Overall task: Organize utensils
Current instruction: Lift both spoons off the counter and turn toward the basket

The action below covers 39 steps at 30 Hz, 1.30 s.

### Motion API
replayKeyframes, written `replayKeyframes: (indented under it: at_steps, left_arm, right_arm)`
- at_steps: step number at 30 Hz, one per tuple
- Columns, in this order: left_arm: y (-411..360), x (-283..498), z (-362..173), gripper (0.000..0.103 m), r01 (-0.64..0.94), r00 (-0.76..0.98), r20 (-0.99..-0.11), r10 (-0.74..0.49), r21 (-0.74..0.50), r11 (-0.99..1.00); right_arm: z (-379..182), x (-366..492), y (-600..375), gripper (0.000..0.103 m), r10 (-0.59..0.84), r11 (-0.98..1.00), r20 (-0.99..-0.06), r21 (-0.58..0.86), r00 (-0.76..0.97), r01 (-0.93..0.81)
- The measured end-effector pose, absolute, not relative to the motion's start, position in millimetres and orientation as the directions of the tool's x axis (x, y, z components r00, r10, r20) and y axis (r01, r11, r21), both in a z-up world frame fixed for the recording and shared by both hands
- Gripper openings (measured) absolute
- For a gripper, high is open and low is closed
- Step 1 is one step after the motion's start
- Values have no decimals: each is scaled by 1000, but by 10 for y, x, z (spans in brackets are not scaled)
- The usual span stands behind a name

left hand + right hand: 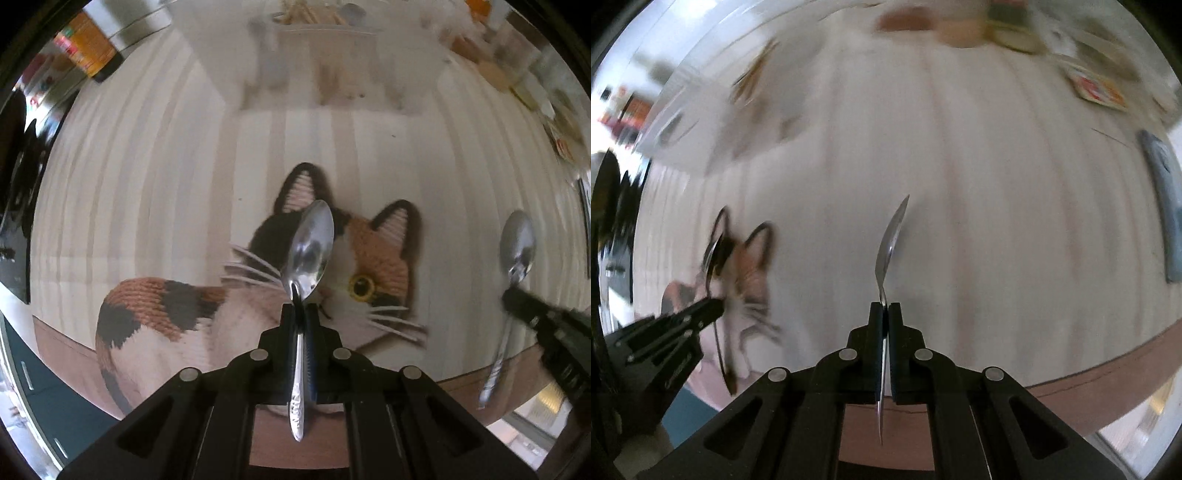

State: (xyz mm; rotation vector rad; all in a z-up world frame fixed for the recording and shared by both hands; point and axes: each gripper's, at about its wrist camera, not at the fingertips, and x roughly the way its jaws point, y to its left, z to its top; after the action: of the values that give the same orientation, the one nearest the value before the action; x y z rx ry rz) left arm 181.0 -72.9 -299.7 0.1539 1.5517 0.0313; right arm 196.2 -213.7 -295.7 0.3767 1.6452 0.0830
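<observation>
My left gripper (300, 308) is shut on the neck of a steel spoon (309, 247), bowl pointing forward, held above a cat-shaped knitted mat (380, 254). My right gripper (885, 308) is shut on a second steel spoon (892, 240), seen edge-on, above the white striped tablecloth (997, 221). The right gripper (517, 299) with its spoon (518, 245) shows at the right of the left wrist view. The left gripper (714, 306) with its spoon (713, 258) shows at the left of the right wrist view. A translucent utensil organizer (325, 74) stands at the far side, blurred.
An orange bottle (92, 48) stands at the far left. Packets and small items (517, 81) lie along the far right. A grey flat object (1167, 206) lies at the right edge. The table's brown front edge (1108, 384) is close below the grippers.
</observation>
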Motion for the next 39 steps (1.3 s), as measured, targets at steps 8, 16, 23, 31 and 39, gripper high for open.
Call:
replayKeyframes:
  at_steps: [8,16,23,31,39]
  left_arm:
    - [-516,1804,-2961,4,67,35,-995,88,91,994]
    - [-377,2013,-2906,4,54,28,-997,68,69,996]
    - [-371,2001,-2907,4,59,27,-997,70,72,996]
    - [-391,1986,-2919,4,59,29,-997,71,73,996]
    - [-377,1971,-2914,3,62,32,-997,64,66,996]
  right_arm:
    - [-2946,1993,-2038,3,246,959,-966,230,-84,164]
    - [-2943,2019,-1945,3,216,967,-972,199,-92,160]
    - [-2958,2027,-1912,3,212,965,-973,194,-92,174]
    - [-2955,2028,-1936,3,207,967,-974,189,-92,173]
    - [-2958,2017,-1920,3,198,967,-977,183,-72,177]
